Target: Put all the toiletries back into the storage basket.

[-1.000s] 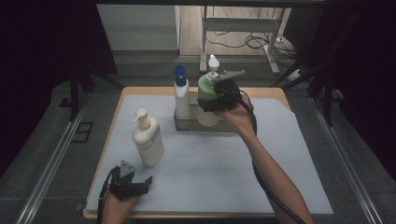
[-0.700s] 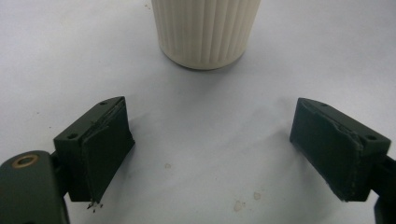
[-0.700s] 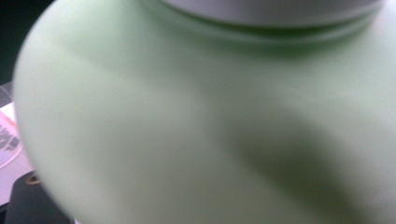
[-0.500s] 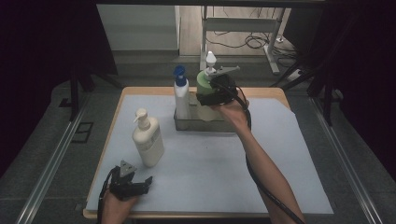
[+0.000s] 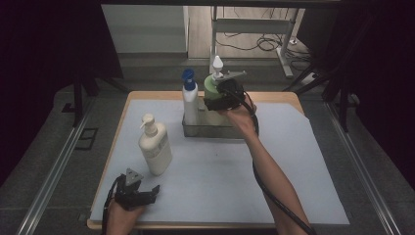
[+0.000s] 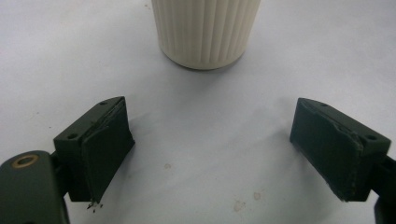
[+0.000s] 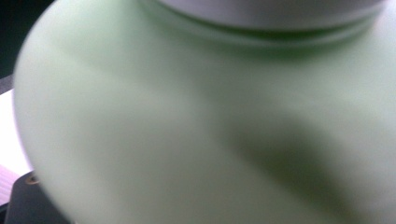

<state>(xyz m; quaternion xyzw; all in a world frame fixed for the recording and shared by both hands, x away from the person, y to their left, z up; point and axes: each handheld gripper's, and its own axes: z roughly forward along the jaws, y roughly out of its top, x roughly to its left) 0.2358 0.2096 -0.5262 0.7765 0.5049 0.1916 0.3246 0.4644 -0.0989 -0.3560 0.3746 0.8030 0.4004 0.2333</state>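
A pale green bottle (image 5: 210,87) with a white pump top stands upright in the metal tray (image 5: 208,131), and my right gripper (image 5: 213,101) is shut on its body. Its green shoulder (image 7: 196,116) sits blurred and very close in the right gripper view, hiding the jaws. Whether its base rests on the tray floor I cannot tell. A white bottle with a blue cap (image 5: 189,98) stands in the tray's left end. A cream pump bottle (image 5: 154,144) stands on the mat; its ribbed base (image 6: 205,28) lies just ahead of my left gripper (image 6: 219,154), which rests open near the front edge (image 5: 149,192).
A pale grey mat (image 5: 293,161) covers the wooden table (image 5: 288,96). Dark floor, metal rails and cables surround the table. The person's right forearm (image 5: 269,171) and a black cable cross the mat's right half.
My right gripper has carried the green bottle slightly left and lower at the tray. The left gripper and the cream bottle have stayed where they were.
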